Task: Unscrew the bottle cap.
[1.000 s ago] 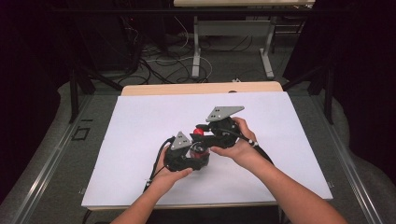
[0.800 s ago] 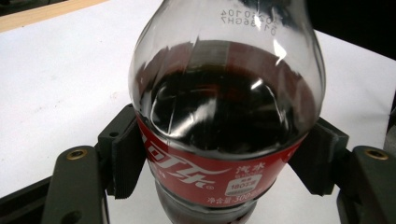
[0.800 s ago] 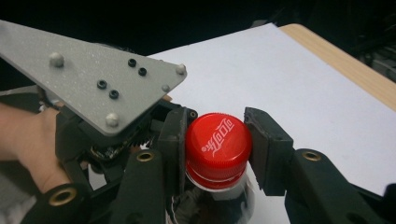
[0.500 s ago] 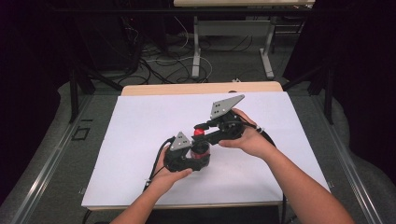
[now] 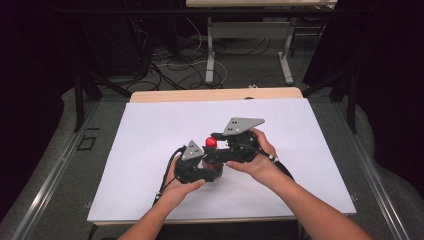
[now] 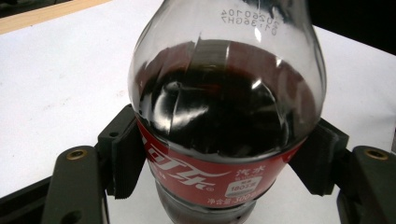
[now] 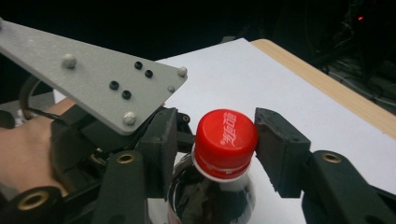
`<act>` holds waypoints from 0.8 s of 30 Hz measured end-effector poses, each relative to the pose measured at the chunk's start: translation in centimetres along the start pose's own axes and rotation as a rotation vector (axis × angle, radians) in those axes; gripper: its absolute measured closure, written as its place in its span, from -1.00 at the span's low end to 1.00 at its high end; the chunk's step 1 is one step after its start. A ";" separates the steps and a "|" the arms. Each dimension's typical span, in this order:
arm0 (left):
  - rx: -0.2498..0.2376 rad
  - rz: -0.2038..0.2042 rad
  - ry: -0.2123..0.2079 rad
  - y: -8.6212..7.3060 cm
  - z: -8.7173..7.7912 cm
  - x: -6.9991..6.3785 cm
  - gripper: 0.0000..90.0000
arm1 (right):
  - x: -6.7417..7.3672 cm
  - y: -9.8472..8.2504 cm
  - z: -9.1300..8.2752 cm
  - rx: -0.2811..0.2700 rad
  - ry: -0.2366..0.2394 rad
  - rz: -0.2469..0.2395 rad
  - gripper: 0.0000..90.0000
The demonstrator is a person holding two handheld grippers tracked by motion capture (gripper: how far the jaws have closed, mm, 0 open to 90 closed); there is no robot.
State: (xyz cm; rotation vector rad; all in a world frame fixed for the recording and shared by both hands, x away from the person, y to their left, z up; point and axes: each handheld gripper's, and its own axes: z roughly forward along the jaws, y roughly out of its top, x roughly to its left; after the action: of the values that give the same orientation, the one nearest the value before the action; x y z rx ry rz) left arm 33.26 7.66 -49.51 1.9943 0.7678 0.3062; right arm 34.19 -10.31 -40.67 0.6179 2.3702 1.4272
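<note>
- Left hand-held gripper (image 5: 200, 165) is seen nearest the person in the high view, carried in the left hand (image 5: 181, 186), with its grey three-cornered plate tilted on top.
- Its jaws are clamped on the cola bottle (image 6: 224, 121): in the left gripper view both black pads are pressed against the red label band, one on each side of the bottle's body.
- Dark drink is seen through the clear plastic above the label, and a printed code is visible on the shoulder of the bottle.
- The bottle is held just above or on the white sheet (image 5: 150, 140), near the middle of the desk (image 5: 150, 95); whether its base touches the sheet cannot be told.
- Just beyond, the right hand-held gripper (image 5: 220, 142) is held in the right hand (image 5: 257, 157) and pointed at the bottle's top.
- In the right gripper view its jaws are set on either side of the red cap (image 7: 226, 140); they have just been opening, with the cap between them. The right pad is at the cap's edge, and the left pad is just beside it with a narrow gap, so the cap is not squeezed.
- In the high view the red cap is seen between the two grippers.
- Farther off, the wooden edge of the desk is shown beyond the sheet, and cables (image 5: 165, 65) are lying on the floor behind it.
</note>
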 end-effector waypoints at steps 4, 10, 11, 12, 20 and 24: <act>0.003 0.010 -0.008 0.0 0.1 -0.2 -0.34 | -0.1 0.0 0.2 -0.012 -0.002 0.019 0.23; 0.013 0.022 -0.013 0.1 0.2 -0.4 -0.34 | -0.5 0.1 0.5 -0.002 0.019 0.041 0.28; 0.012 0.024 -0.013 0.1 0.2 -0.4 -0.34 | -0.6 0.1 0.6 0.004 0.022 0.046 0.31; 0.012 0.022 -0.015 0.1 0.2 -0.4 -0.34 | -0.7 0.2 0.6 0.000 0.028 0.041 0.33; 0.003 0.021 -0.018 0.1 0.2 -0.6 -0.34 | -1.9 0.6 0.5 0.038 0.119 0.040 0.35; 0.011 0.015 -0.036 0.2 0.1 -0.7 -0.34 | -2.5 0.8 0.3 0.045 0.157 0.017 0.36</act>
State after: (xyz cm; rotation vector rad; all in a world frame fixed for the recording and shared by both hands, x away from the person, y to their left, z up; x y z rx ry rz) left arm 32.80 7.10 -49.33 2.0110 0.7337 0.2751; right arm 36.63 -11.00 -40.02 0.5565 2.5293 1.4834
